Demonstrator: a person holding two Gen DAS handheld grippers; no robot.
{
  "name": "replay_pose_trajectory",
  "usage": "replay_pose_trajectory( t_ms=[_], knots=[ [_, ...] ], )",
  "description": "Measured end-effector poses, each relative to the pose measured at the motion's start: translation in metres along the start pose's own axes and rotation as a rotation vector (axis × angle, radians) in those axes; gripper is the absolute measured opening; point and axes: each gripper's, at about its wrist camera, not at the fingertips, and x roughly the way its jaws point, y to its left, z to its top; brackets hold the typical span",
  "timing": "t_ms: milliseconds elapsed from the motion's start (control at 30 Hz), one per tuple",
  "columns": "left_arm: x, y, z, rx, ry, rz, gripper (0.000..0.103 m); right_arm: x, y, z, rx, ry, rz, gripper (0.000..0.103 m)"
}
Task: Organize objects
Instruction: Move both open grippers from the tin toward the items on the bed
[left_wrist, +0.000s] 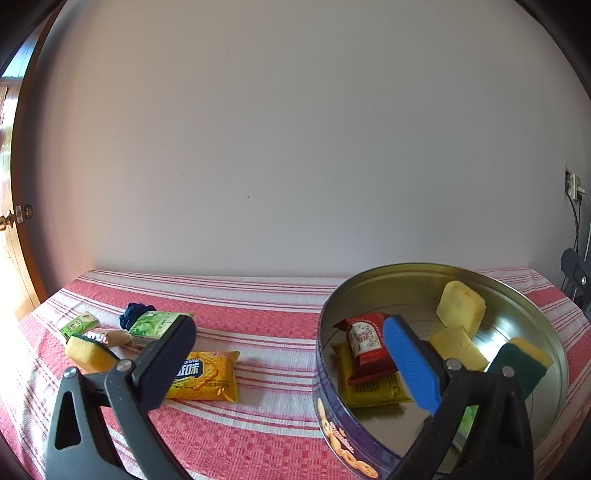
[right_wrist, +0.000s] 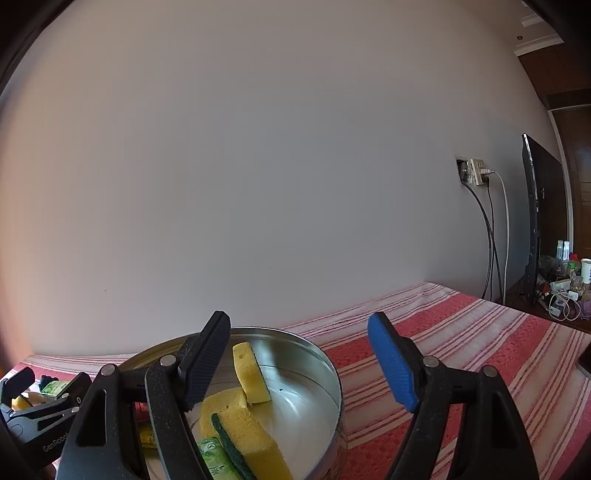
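Note:
A round cookie tin (left_wrist: 369, 458) stands on the red striped tablecloth (left_wrist: 258, 317). It holds several yellow sponges (left_wrist: 460, 306), a red snack packet (left_wrist: 365, 339) and a yellow packet (left_wrist: 369, 391). My left gripper (left_wrist: 290, 332) is open and empty, its blue finger over the tin's near side. Left of it lie a yellow cracker packet (left_wrist: 207, 376), two green packets (left_wrist: 155, 325), a sponge (left_wrist: 92, 354) and a dark blue item (left_wrist: 136, 312). My right gripper (right_wrist: 299, 321) is open and empty above the tin (right_wrist: 332, 369), where sponges (right_wrist: 251, 373) and a green packet (right_wrist: 214, 458) show.
A plain wall runs behind the table. On the right are a wall socket with cables (right_wrist: 476, 173), a dark screen (right_wrist: 535, 221) and a cluttered side surface (right_wrist: 561, 280). A wooden door (left_wrist: 14, 221) stands at the left. The left gripper (right_wrist: 54, 376) shows at the right view's lower left.

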Motion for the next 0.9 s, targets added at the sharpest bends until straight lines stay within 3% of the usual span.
replay_pose_trajectory(
  t_ms=[267, 500, 900],
  knots=[
    [0.001, 0.028, -0.001, 0.001, 0.014, 0.040, 0.102, 0.006, 0.013, -0.005, 0.011, 0.061, 0.021, 0.079],
    [0.005, 0.070, -0.001, -0.026, 0.038, 0.097, 0.102, 0.002, 0.054, -0.016, -0.067, 0.064, 0.092, 0.079],
    [0.009, 0.143, -0.003, -0.024, 0.075, 0.190, 0.102, 0.010, 0.131, -0.039, -0.087, 0.130, 0.217, 0.079]
  ],
)
